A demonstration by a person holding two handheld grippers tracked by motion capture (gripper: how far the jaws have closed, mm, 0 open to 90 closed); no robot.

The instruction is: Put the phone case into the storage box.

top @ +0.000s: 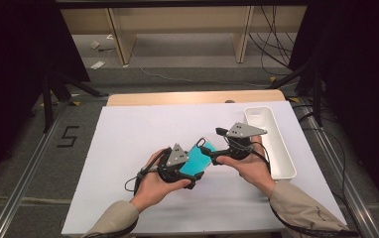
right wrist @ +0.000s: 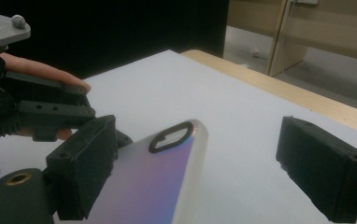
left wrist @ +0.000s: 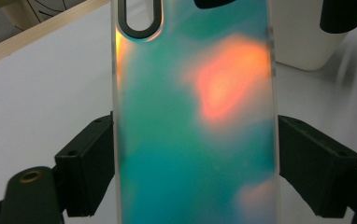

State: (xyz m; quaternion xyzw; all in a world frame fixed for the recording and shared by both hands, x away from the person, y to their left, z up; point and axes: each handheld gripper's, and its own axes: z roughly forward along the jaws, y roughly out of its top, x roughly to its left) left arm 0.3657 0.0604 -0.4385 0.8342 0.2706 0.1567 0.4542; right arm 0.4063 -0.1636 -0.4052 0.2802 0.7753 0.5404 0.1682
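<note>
High view overhead, facing forward-down; gripper views close, sharing phone case (left wrist: 195, 116).

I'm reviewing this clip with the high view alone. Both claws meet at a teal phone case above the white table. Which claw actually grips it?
Observer: The left claw. In the left gripper view, both its jaws press against the long edges of the phone case.
Operator: And the right claw?
Observer: The right claw is open. In the right gripper view, the end of the case with the cutout lies beside one jaw, while the other jaw stands well clear of it.
Operator: Is the case plain teal?
Observer: No. Up close in the left gripper view, an orange sheen spreads across the teal.
</note>
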